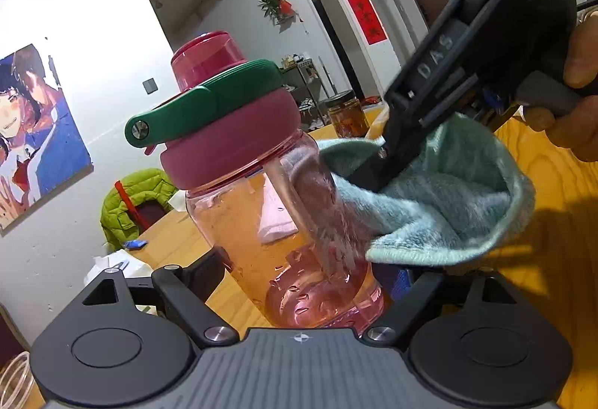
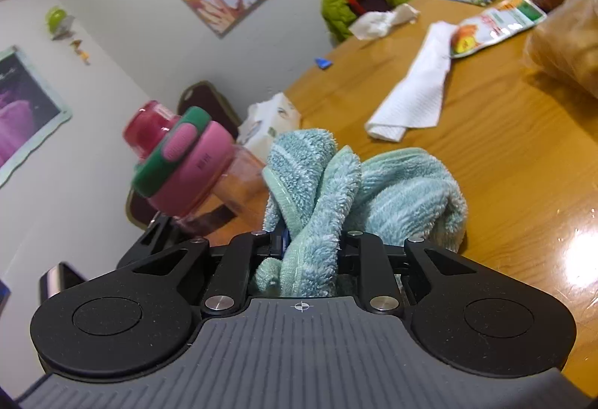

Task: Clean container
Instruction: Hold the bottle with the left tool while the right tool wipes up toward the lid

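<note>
A clear pink bottle (image 1: 276, 229) with a pink and green lid (image 1: 224, 117) is held tilted above the wooden table. My left gripper (image 1: 302, 282) is shut on the bottle's lower body. My right gripper (image 1: 377, 166) comes in from the upper right and is shut on a light blue cloth (image 1: 441, 207) that presses against the bottle's right side. In the right wrist view the cloth (image 2: 336, 181) bunches between the right gripper (image 2: 312, 244) fingers, with the bottle (image 2: 202, 169) to its left.
On the wooden table (image 2: 504, 147) lie a folded white paper towel (image 2: 415, 98), a snack pouch (image 2: 497, 24), a tissue pack (image 2: 269, 125), a plastic bag (image 2: 572, 35) and a dark jar (image 1: 345, 113). A chair with a green jacket (image 1: 134, 203) stands at the far side.
</note>
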A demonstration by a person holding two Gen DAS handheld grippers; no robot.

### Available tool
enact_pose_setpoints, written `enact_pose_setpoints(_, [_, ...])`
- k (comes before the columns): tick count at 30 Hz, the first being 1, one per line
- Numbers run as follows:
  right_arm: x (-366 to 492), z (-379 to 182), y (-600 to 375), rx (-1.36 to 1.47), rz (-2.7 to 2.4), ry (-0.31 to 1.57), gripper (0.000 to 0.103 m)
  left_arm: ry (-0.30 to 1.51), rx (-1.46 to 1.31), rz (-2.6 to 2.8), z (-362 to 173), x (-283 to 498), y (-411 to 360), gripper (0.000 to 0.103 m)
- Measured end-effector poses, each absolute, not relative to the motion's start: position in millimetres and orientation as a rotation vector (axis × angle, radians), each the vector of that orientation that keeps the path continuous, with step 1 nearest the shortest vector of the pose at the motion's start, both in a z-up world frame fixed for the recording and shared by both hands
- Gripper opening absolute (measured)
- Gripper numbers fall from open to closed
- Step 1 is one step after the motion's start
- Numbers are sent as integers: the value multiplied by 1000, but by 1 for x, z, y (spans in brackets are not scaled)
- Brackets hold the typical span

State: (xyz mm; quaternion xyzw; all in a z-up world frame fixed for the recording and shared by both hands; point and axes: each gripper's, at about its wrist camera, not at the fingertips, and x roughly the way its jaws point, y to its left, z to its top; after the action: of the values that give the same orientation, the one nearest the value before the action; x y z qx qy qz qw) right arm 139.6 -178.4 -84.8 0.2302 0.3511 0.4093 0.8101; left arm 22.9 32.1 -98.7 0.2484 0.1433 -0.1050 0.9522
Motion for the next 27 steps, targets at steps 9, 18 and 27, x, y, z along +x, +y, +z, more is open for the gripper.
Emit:
enact_pose_setpoints(9, [136,-86,-207,862,993,590,23,294,479,-228,-99,13,24,84])
enact_pose_setpoints(18, [153,-113,-164,516,749,863,20,294,470,-233,-99,9,24,83])
enact_pose_setpoints(27, [132,-75,-201,749,964,553,20,293,458,-252,-99,12,29,83])
